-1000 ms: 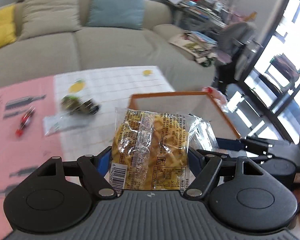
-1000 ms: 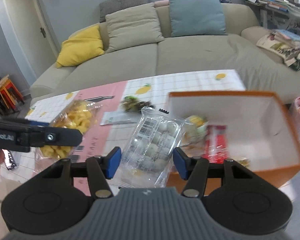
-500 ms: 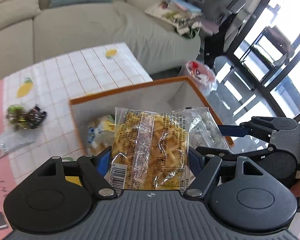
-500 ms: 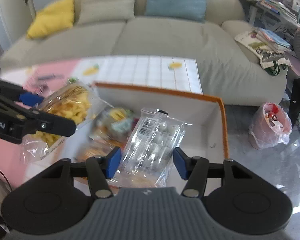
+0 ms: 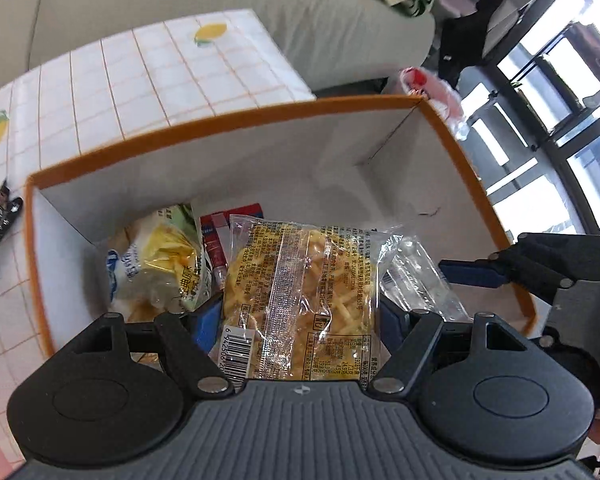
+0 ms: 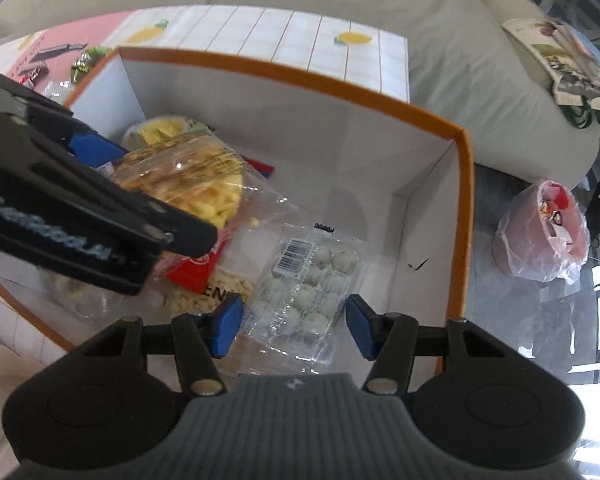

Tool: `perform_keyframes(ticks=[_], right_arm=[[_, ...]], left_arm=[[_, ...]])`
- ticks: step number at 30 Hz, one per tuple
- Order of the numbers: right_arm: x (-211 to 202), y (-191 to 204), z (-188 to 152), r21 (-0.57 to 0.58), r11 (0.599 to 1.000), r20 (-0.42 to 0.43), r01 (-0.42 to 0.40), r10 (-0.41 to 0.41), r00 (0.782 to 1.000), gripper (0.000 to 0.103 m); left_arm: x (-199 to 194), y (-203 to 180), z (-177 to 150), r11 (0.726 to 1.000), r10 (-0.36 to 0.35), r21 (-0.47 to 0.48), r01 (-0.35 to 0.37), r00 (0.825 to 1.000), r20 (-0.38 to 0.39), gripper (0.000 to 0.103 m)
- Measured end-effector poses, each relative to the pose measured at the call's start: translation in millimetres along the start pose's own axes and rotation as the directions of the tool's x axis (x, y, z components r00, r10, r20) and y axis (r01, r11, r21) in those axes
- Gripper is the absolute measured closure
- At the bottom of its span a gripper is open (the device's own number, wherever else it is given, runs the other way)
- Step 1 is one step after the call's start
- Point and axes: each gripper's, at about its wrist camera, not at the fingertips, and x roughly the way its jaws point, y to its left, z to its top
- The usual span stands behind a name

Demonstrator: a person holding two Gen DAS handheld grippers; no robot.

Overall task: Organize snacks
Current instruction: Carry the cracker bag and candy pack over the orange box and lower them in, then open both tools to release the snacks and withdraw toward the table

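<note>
My left gripper (image 5: 300, 320) is shut on a clear packet of yellow fries snack (image 5: 300, 276) and holds it over the orange-rimmed white box (image 5: 236, 116). The packet also shows in the right wrist view (image 6: 196, 184), with the left gripper (image 6: 148, 220) beside it. My right gripper (image 6: 294, 326) stands open over the box (image 6: 460, 200); a clear packet of white balls (image 6: 312, 284) lies between its pads, apart from them. The right gripper also shows in the left wrist view (image 5: 476, 272). Inside the box lie a yellow-green bag (image 5: 160, 256) and a red packet (image 5: 216, 240).
The box stands at the end of a white checked tablecloth with lemon prints (image 5: 140, 68). Loose wrapped snacks (image 6: 80, 64) lie on the table left of the box. A beige sofa (image 6: 420, 20) is behind. A pink bin with a bag (image 6: 544, 232) stands on the floor at right.
Both grippers have moved forward and down over the box. The right gripper's pads have spread apart from the packet of white balls. The left gripper still grips the fries packet.
</note>
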Motion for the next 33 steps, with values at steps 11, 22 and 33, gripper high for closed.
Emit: perform_keyframes(ticks=[11,22,33], right_arm=[[27,-8,4,0.030,0.999,-0.079,-0.017,0.019,0.997,0.048],[35,-4,9,0.036,0.999,-0.082,-0.003,0.006,0.997,0.041],[14,2,7,0.065,0.998,-0.057,0.027,-0.023,0.998,0.030]], left_arm=[[28,-8,4,0.999,0.031,0.037,-0.029,0.997,-0.074,0.016],[21,-10,8,0.998,0.029,0.052,-0.026,0.997,-0.066,0.006],[-27,-8,-3,0.997,0.016,0.079,-0.016,1.000,0.009,0.002]])
